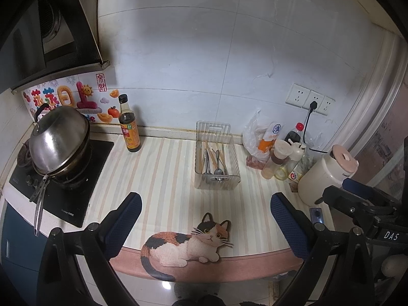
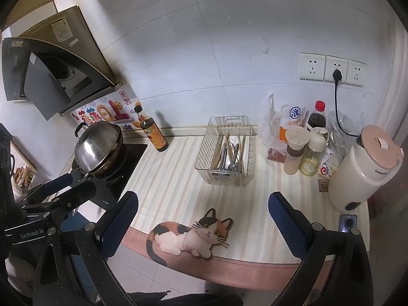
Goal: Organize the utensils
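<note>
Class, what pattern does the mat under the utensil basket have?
Pale cream and peach stripes on the mat, clearest in the right wrist view.

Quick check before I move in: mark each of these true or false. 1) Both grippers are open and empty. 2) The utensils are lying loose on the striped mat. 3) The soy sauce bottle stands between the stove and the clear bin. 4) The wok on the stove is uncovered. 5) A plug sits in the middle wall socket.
1) True: the left gripper and the right gripper are open, holding nothing.
2) False: the utensils lie inside the clear bin, not on the striped mat.
3) True: the soy sauce bottle stands there.
4) False: a steel lid covers the wok on the stove.
5) True: a black plug is in the middle socket.
</note>
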Tool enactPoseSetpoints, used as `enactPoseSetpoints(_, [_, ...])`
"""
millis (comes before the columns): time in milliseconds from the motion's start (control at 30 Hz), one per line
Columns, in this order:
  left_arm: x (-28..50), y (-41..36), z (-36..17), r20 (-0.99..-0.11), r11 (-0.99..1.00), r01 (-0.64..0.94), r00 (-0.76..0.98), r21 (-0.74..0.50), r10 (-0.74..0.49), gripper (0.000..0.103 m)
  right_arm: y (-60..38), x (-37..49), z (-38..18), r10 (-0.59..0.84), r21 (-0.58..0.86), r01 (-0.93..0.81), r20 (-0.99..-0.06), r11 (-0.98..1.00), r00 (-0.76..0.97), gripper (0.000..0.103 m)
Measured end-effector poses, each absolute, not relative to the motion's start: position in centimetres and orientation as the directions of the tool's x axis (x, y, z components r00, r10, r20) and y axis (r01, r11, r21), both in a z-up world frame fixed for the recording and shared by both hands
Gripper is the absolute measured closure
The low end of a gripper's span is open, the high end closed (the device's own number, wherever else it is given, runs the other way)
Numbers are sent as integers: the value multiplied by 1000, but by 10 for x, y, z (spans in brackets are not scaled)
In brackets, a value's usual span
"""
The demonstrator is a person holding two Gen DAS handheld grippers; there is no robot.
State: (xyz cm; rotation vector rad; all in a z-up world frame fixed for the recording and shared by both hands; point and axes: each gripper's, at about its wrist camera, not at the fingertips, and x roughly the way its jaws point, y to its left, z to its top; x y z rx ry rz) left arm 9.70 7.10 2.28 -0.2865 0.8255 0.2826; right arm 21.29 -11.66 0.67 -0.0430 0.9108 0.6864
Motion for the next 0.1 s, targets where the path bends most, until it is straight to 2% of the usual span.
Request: enactPoseSetpoints(100, [98, 73, 23, -752, 925, -354, 645, -138, 135, 0, -120, 213, 7, 524, 244, -557, -739, 793, 422, 0])
